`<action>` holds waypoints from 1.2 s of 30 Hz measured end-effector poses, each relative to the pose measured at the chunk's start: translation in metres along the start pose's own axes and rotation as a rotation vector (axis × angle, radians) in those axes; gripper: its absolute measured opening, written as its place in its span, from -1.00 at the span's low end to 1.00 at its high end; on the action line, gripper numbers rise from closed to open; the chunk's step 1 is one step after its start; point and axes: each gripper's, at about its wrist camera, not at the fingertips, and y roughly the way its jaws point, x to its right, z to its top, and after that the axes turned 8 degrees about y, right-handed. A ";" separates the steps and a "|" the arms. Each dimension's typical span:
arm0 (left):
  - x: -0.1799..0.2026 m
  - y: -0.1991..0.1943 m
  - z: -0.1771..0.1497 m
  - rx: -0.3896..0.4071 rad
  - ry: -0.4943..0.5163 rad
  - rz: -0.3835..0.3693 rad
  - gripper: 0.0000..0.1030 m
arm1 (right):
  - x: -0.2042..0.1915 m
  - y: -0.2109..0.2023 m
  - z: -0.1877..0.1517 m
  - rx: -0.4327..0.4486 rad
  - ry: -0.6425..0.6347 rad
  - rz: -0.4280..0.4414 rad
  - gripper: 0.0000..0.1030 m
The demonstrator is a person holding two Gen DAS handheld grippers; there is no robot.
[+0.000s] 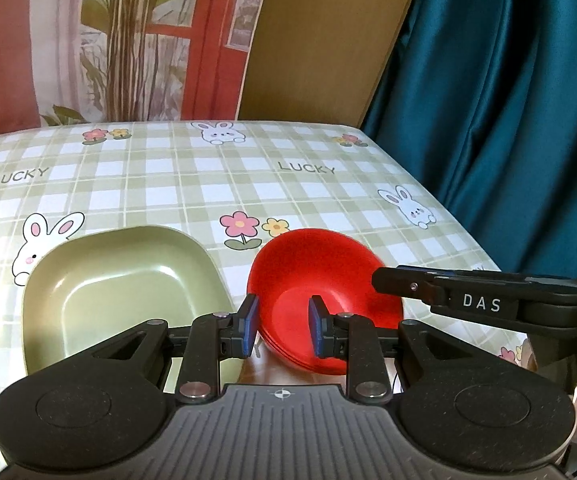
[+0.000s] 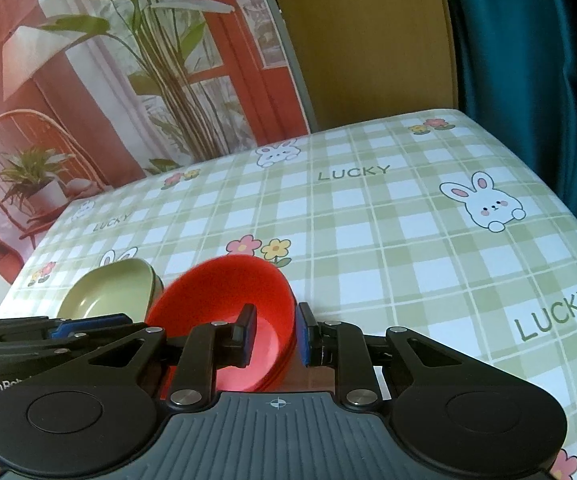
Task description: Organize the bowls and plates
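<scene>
Risk judged: red bowl stack (image 2: 228,312), tilted at near table edge, could be tipped off if pinch slips or stack separates.

Right gripper (image 2: 274,334) clamped on stack's right wall: one finger inside, one outside.

Left gripper (image 1: 282,326) seen parted, straddling left rim, level; contact cannot be told.

Green plate (image 1: 124,284) left of left fingers, flat.

The near rim of the red bowl (image 1: 320,280) is hidden behind the left gripper (image 1: 282,326). In the right wrist view, the right gripper (image 2: 274,336) covers the bowl's near side, and its far rim is motion-blurred. The green dish (image 2: 108,292) is partly hidden behind the bowl. Contact between fingers and bowl cannot be determined in either view.
</scene>
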 end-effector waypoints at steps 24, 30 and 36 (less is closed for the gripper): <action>0.006 0.009 -0.006 -0.012 0.006 0.032 -0.47 | 0.028 0.017 -0.013 -0.027 0.111 0.043 -0.67; 0.007 0.013 -0.008 -0.024 0.014 0.027 -0.47 | 0.039 0.019 -0.015 -0.027 0.167 0.061 -0.67; 0.009 0.017 -0.009 -0.030 0.023 0.008 -0.48 | 0.044 0.020 -0.017 -0.025 0.197 0.061 -0.67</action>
